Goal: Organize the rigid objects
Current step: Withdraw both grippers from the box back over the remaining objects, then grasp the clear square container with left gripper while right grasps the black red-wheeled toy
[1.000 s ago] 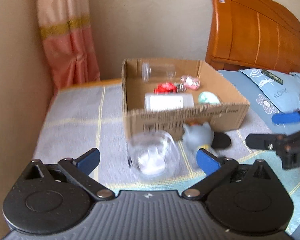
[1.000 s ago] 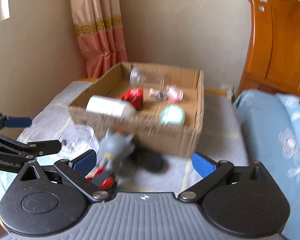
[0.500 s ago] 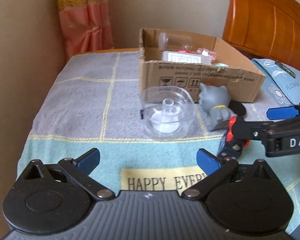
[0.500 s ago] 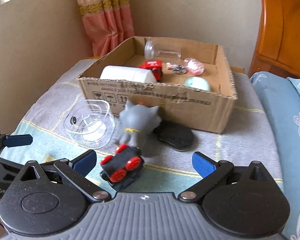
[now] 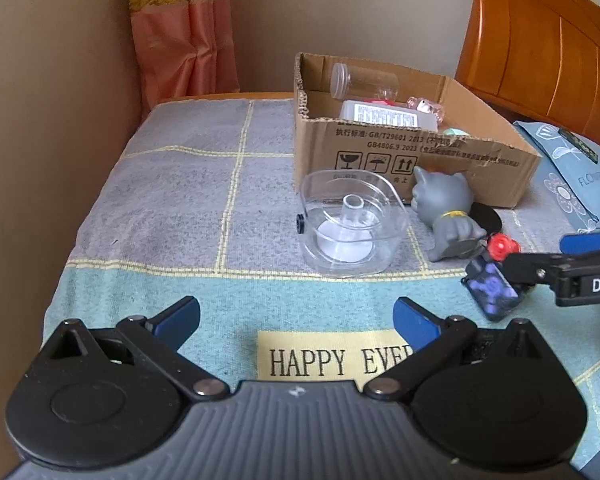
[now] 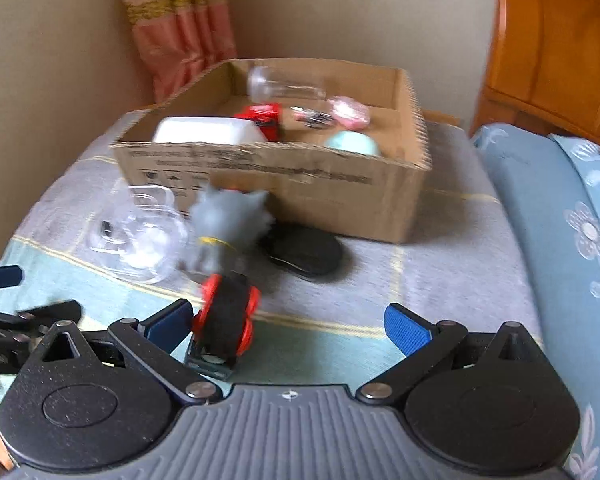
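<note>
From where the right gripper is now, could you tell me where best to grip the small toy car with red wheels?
Probably across the narrow black body of the toy car, between the red wheels, coming from the near end. It lies lengthwise along the right gripper, beside the left finger, so shift left first. The grey cat figure crowds its far end.

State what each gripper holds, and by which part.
Nothing is held. The left gripper is open over bare cloth; the right gripper is open, with the toy car beside its left finger, ungripped.

A clear tub (image 5: 350, 226) sat beside a grey cat toy (image 5: 446, 210), before the cardboard box (image 5: 412, 156); the left claw (image 5: 296, 316) was open.
</note>
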